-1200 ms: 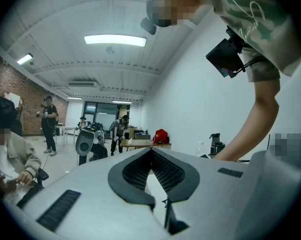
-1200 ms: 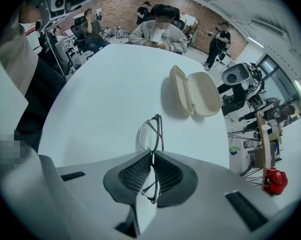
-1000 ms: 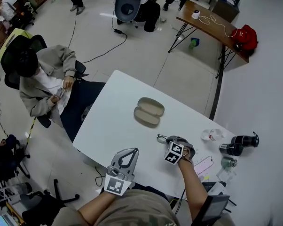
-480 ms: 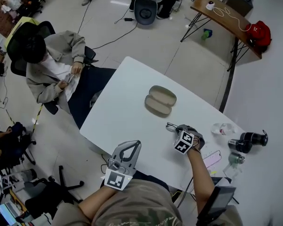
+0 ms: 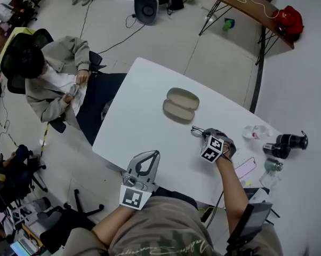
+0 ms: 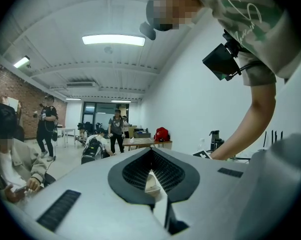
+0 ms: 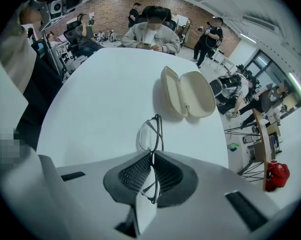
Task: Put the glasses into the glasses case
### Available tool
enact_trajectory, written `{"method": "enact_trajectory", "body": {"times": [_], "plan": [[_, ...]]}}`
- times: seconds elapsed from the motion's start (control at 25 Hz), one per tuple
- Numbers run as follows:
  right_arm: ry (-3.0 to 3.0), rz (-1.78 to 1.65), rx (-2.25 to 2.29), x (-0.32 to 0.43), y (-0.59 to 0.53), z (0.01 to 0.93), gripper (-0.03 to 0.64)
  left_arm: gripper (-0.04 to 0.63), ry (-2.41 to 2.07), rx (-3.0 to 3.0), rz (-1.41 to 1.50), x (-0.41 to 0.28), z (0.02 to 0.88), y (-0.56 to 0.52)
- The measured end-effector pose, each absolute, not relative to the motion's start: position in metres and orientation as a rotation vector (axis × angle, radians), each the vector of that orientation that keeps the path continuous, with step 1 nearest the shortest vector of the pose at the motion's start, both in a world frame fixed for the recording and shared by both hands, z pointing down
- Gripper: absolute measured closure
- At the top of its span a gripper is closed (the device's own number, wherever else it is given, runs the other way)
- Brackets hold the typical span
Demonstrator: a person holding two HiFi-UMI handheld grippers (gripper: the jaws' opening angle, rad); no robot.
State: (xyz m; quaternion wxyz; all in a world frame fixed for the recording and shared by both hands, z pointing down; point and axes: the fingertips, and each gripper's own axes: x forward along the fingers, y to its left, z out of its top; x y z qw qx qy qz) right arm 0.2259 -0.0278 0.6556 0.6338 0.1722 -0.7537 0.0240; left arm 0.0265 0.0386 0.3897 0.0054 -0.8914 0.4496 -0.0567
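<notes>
One white table [image 5: 144, 116] carries the whole job, its middle left bare so the open case and the incoming glasses have room.

The left gripper [image 5: 145, 163] hangs at the near edge, jaws pressed together on nothing. It is well apart from the work and, by the look of it, is kept out of the way until the case needs steadying.

The right gripper [image 5: 204, 135] works toward the table's right edge, jaws pinched on the glasses and aimed at the case ahead.

The beige glasses case [image 5: 180, 105] lies open near the middle of the table, both shells facing up and hinged side by side. Laid like that, the hollow takes the frame from above with no lid to lift.

The dark, thin-rimmed glasses [image 7: 151, 134] stand on edge in the right gripper's grip. One lens sits between the pads and the other juts forward of the jaw tips, short of the case. Gripping by one end probably leaves the free end to lead into the shell. Whether the frame touches the table cannot be made out.
</notes>
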Motion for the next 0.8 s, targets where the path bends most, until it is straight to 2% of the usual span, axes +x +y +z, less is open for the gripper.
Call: {"method": "enact_trajectory", "body": {"times": [0.8], "plan": [[-1.739,0.034,0.439,0.227,-0.049,0.638,0.586,0.589,1.431,-2.798,-0.183,0.024,0.393,0.038]]}}
